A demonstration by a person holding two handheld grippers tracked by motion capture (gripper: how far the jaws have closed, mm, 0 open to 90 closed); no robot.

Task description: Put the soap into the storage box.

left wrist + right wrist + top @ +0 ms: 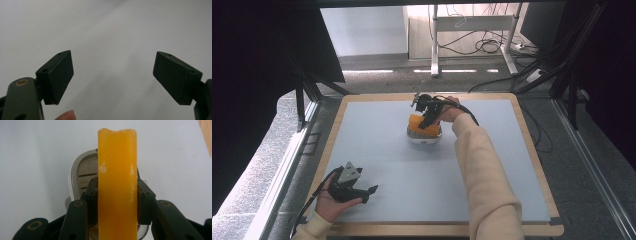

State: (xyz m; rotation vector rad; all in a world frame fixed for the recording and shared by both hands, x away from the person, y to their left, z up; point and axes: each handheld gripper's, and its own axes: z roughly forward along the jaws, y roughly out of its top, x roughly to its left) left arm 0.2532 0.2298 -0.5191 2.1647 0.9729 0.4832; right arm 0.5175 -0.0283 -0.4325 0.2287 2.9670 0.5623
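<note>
The right gripper (117, 202) is pinching an orange slab (117, 185) between its jaws, holding it directly over a white dish (424, 137) sitting near the far middle of the grey mat (412, 170). The left gripper (371, 192) is resting at the mat's near left corner, its jaws standing spread wide with nothing between them.
</note>
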